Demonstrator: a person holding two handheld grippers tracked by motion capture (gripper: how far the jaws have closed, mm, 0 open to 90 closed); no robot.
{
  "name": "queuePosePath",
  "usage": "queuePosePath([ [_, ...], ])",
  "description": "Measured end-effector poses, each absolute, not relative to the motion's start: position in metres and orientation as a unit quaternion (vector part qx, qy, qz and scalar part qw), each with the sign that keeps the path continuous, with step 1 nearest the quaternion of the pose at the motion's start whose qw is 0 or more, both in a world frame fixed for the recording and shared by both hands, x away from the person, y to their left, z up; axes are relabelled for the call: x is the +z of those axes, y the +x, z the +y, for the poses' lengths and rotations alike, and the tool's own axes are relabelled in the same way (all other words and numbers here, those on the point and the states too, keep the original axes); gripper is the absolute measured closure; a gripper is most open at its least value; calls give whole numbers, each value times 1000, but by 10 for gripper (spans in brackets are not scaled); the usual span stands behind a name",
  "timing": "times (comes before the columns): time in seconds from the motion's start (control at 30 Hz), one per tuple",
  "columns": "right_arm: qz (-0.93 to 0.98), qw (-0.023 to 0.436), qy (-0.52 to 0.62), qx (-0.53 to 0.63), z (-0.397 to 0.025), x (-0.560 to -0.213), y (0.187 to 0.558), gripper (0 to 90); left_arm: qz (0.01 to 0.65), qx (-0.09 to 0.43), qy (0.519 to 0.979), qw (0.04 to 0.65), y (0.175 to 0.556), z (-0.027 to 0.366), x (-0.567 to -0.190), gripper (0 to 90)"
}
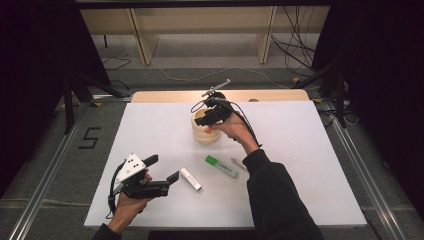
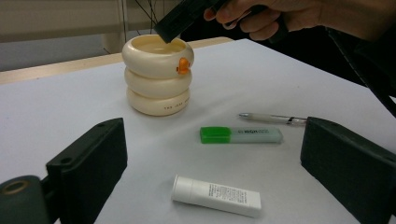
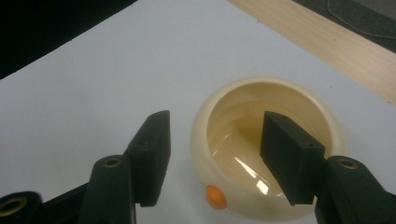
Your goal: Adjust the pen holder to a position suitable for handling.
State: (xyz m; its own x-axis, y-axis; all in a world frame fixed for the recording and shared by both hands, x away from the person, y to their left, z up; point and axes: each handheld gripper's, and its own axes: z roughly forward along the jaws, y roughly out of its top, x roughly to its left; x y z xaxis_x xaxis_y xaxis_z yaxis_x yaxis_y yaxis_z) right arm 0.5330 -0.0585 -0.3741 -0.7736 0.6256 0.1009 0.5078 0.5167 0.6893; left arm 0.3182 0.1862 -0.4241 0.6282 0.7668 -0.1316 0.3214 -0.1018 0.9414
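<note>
One empty cream holder (image 3: 266,158) sits under the right tongs (image 3: 215,154).

— Where is each camera looking from?

— The high view is looking forward and down over the white table (image 1: 300,150), from well back. The left gripper view is sitting low near the tabletop, facing across it. The right gripper view is pointing steeply down, very close.

— What are they sharing?

— All three are taking in the cream ringed holder (image 1: 204,131) (image 2: 158,74) (image 3: 271,154).
</note>
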Motion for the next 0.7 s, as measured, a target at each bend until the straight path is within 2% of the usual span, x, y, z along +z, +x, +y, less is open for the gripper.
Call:
queuePosePath([
  [0.3,866,102,322,370,-74,-356,521,319,382,201,714,551,318,186,-424,67],
  [0.7,861,111,322,378,-98,-350,502,278,385,198,714,551,319,187,-424,67],
])
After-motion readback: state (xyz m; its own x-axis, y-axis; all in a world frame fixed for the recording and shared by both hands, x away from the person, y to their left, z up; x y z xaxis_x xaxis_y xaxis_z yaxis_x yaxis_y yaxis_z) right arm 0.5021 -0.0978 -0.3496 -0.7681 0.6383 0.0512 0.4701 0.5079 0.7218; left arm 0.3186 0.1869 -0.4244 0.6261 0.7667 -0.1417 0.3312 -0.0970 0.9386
